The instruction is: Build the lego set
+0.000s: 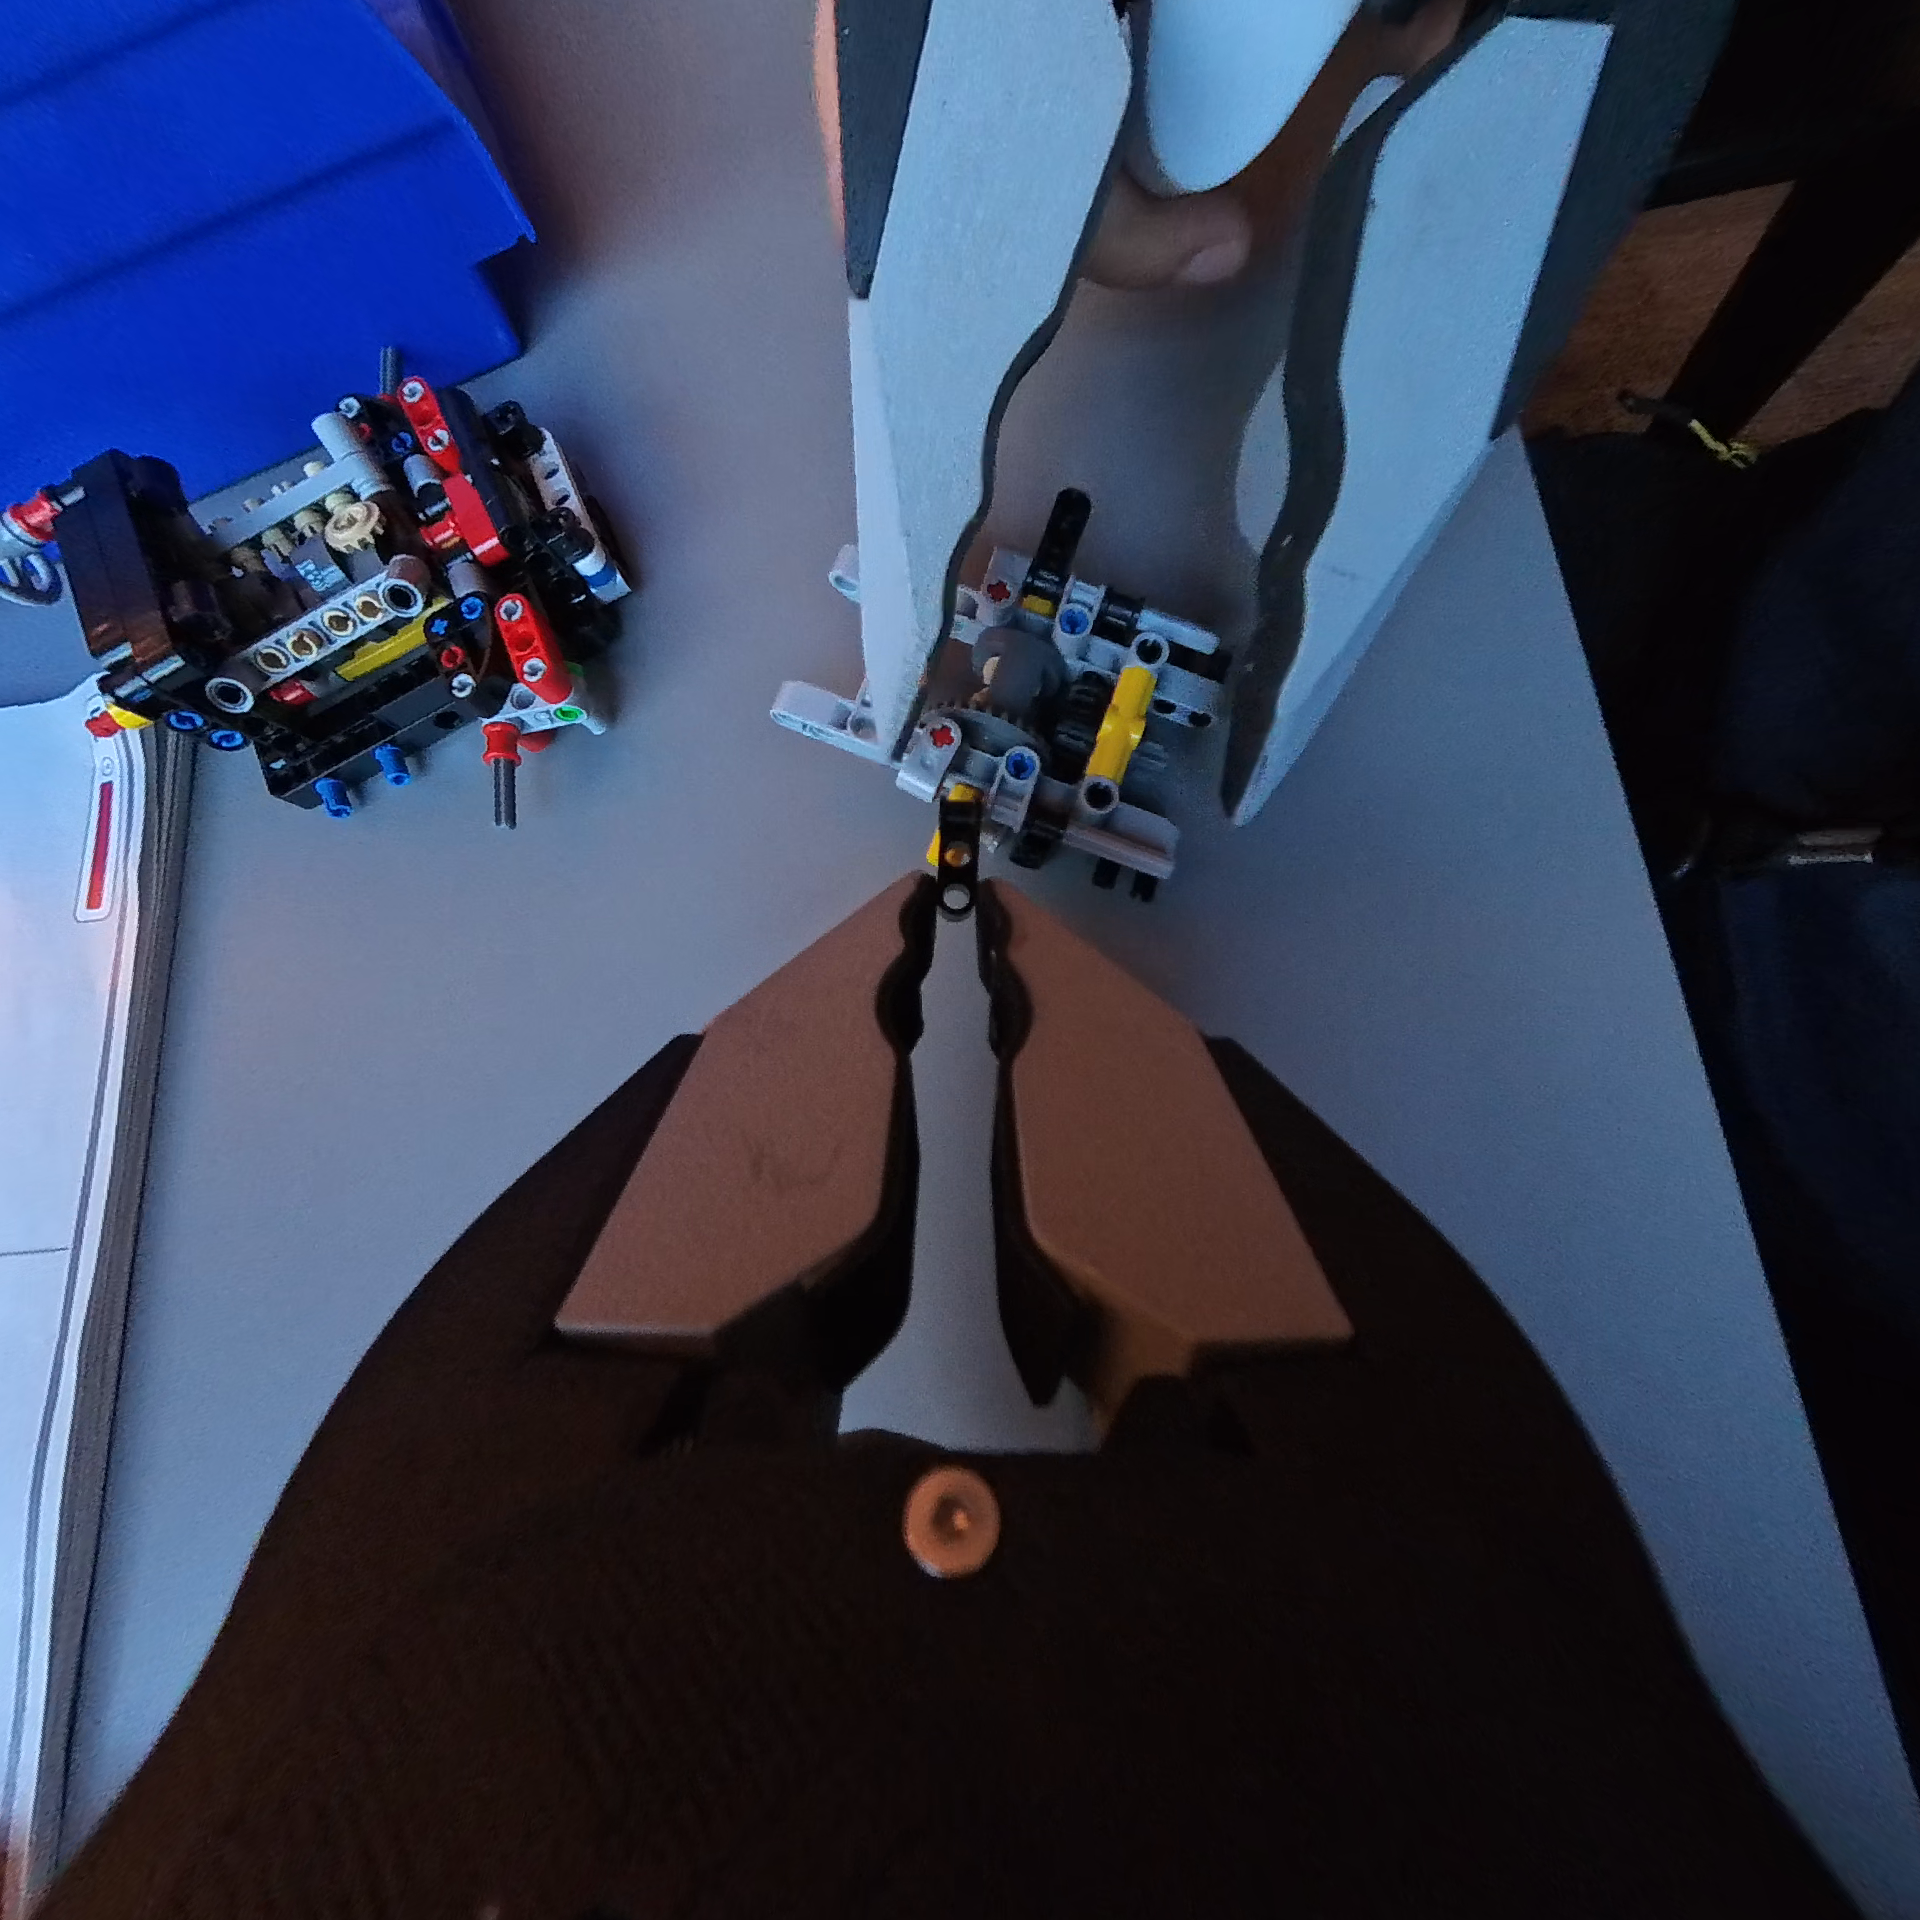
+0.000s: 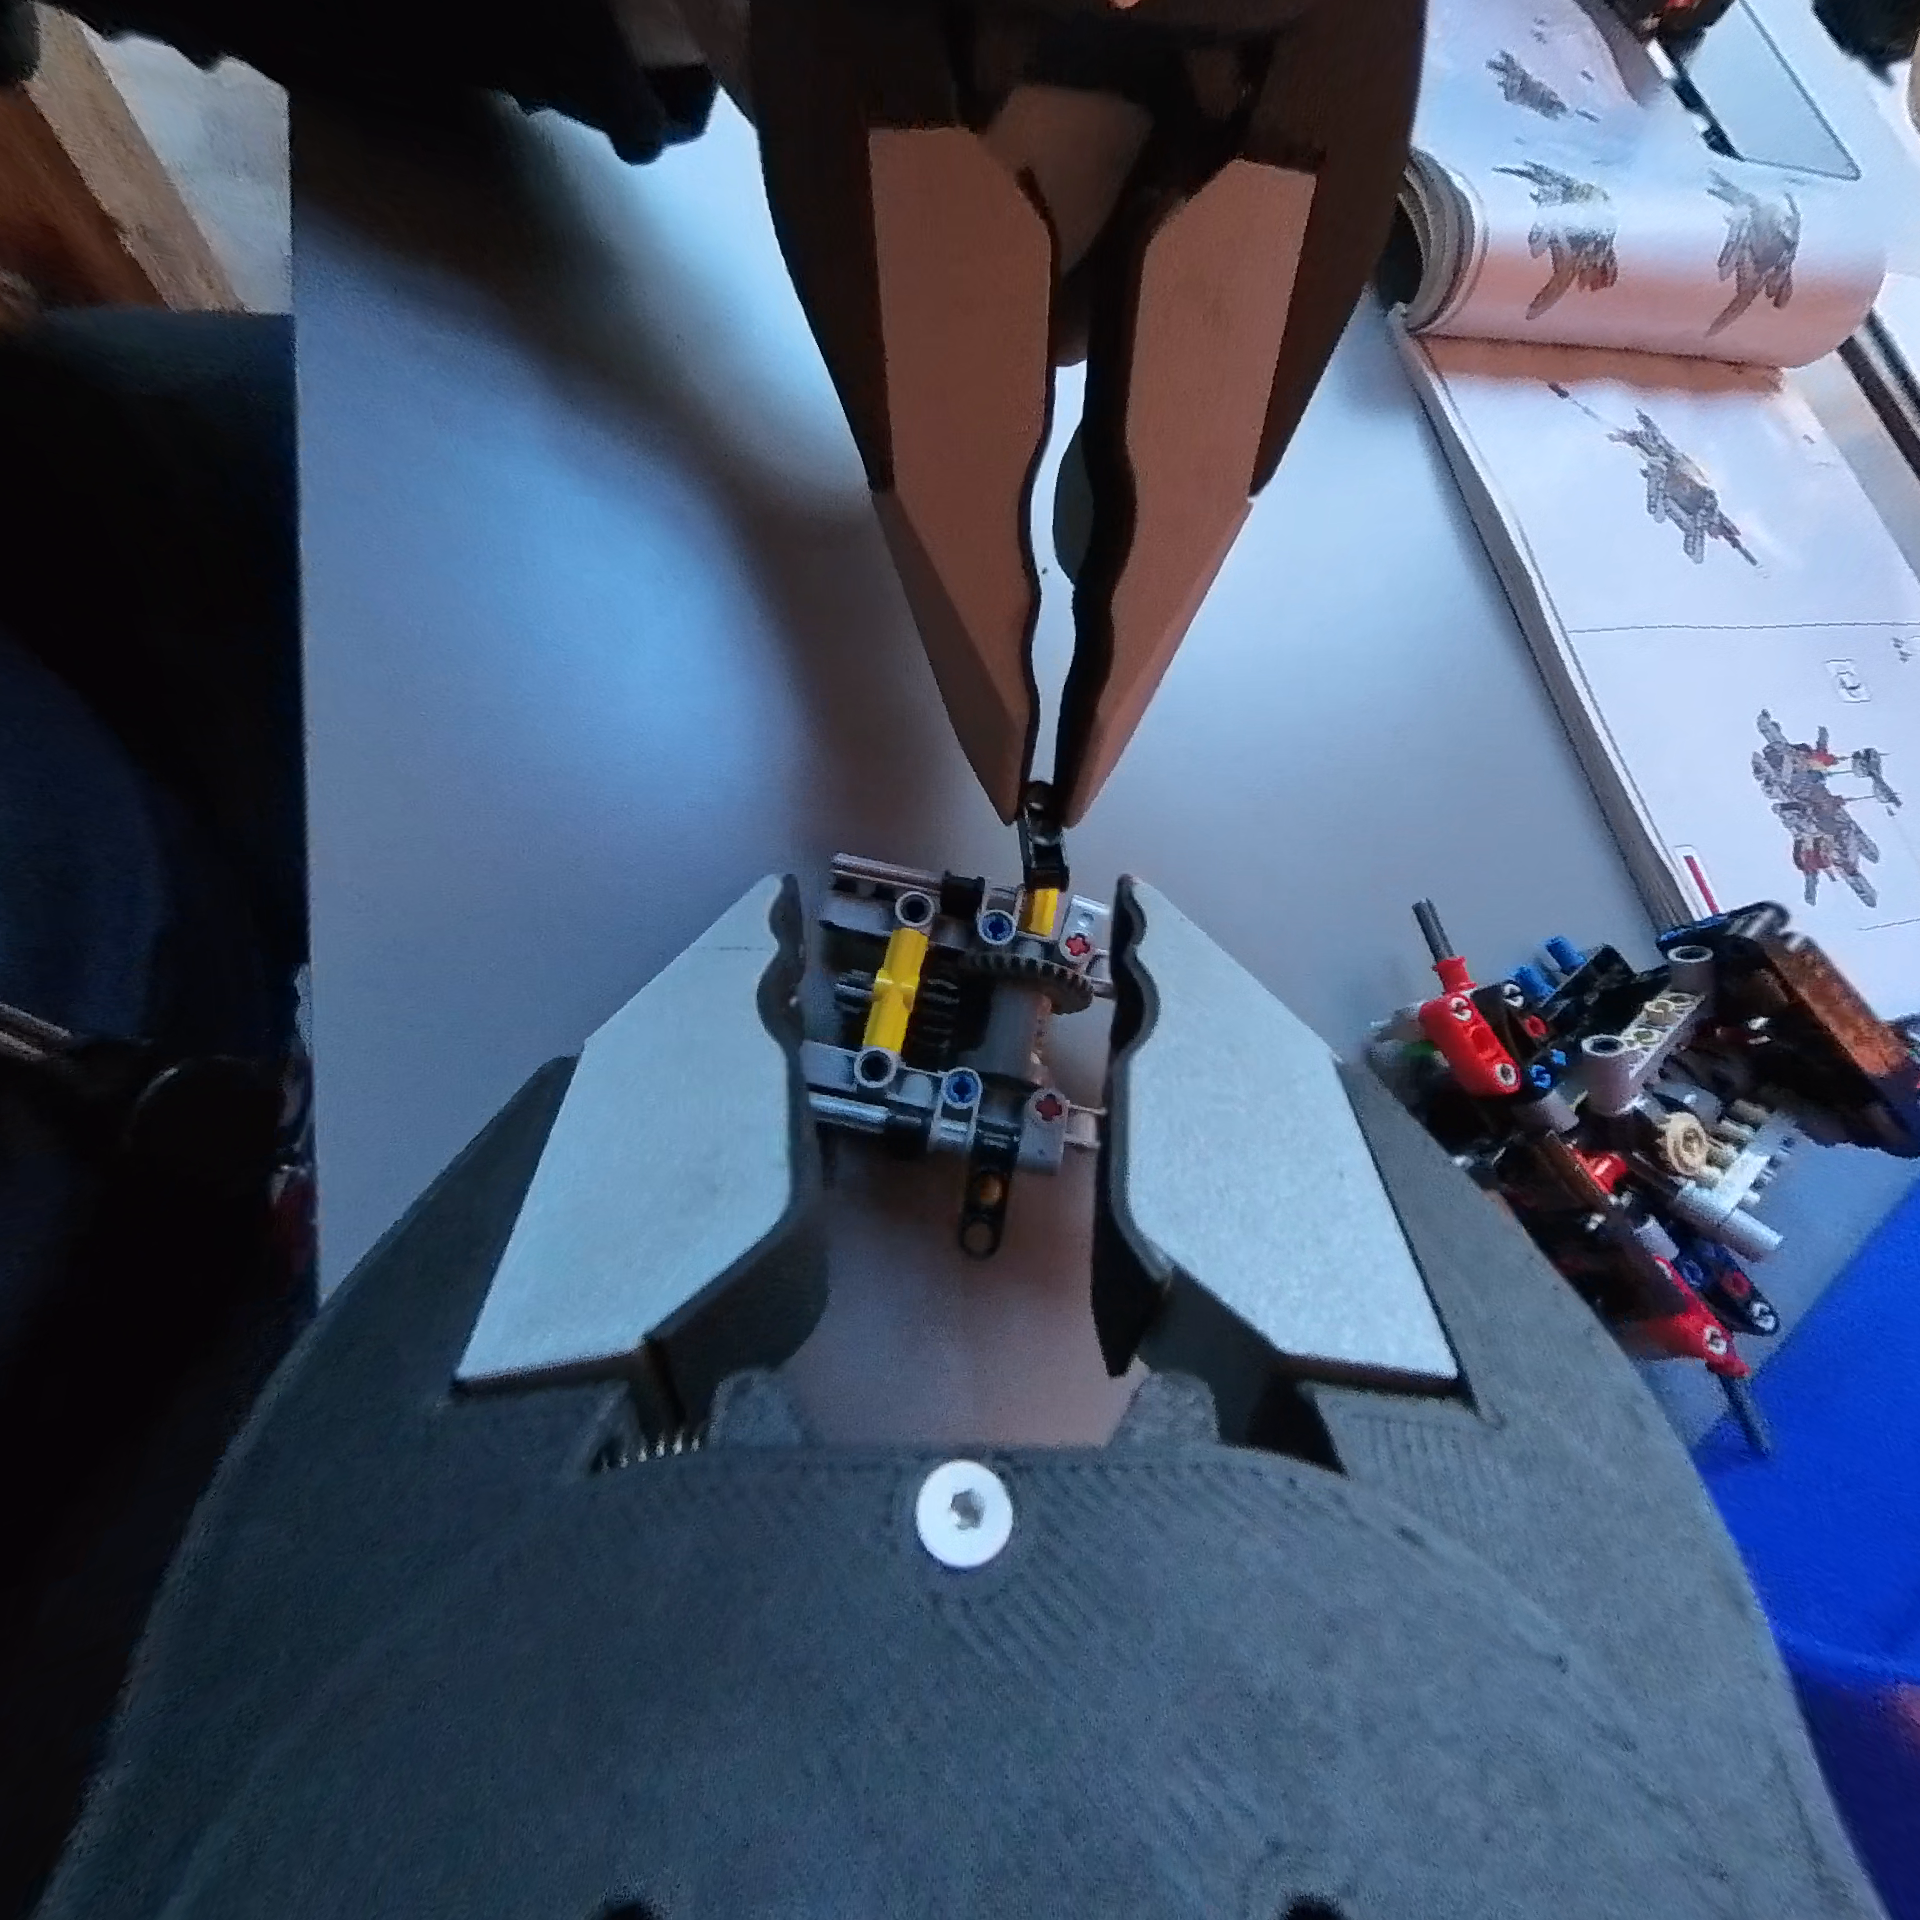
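Gear assembly (image 2: 961, 1023): I found a small grey frame of building pieces with a yellow connector, black gears and blue and red pins, resting on the grey table (image 1: 520, 1039), near its edge.

Black link (image 1: 954, 857): a short black beam with holes, joined to a yellow pin at the assembly's near corner in my left view and sticking out from it.

Left gripper (image 1: 954, 899): I saw its 2 brown fingers drawn close, the tips pinching the free end of the black link; the right view showed the same pinch from the opposite side.

Right gripper (image 2: 956, 997): its 2 grey fingers stood spread, 1 on each side of the gear assembly. The left finger (image 2: 774, 966) lay at the frame's edge; whether either pad pressed I could not tell.

Second black link: another black beam (image 2: 985, 1195) projected from the assembly's side toward the right camera.

Larger model (image 1: 343, 603): a black, red and grey build lay well apart on the table.

Blue bin (image 1: 239, 208): beyond the larger model.

Instruction booklet (image 2: 1662, 582): open along the table's side.
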`<state>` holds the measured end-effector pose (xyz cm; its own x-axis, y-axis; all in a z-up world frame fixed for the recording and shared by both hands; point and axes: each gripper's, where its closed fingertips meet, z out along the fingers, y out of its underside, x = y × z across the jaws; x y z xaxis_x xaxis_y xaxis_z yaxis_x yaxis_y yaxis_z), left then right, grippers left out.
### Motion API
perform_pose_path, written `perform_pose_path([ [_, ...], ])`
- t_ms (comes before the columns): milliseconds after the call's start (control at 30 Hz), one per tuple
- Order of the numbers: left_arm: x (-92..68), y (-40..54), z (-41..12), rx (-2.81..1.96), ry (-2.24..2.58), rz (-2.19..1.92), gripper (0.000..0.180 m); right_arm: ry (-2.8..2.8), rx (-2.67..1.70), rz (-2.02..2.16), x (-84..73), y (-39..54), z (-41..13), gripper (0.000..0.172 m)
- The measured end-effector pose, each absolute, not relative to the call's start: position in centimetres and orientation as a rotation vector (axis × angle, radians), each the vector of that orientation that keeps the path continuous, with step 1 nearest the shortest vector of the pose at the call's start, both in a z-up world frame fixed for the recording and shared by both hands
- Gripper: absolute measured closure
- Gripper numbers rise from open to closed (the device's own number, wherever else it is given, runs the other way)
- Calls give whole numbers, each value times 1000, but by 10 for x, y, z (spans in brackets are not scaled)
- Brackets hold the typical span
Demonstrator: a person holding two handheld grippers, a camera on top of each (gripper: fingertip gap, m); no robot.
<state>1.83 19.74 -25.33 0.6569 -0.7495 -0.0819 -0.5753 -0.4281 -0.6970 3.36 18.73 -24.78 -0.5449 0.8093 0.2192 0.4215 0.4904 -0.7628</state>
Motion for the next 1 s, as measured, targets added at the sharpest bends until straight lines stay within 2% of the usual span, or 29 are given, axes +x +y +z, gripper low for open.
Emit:
perform_pose_path([
  [200, 19, 199, -254, -2161, 1020, -296, 175, -2146, -1139, 769, 34, 191, -249, 97],
  [467, 17, 198, -254, -2163, 1013, -297, 175, -2045, -1273, 799, 28, 193, -258, 98],
  [600, 17, 198, -255, -2165, 1012, -302, 175, -2076, -1242, 800, 26, 192, -264, 113],
  [1000, 20, 197, -256, -2158, 1017, -323, 175, -2164, -1093, 885, 28, 187, -265, 113],
])
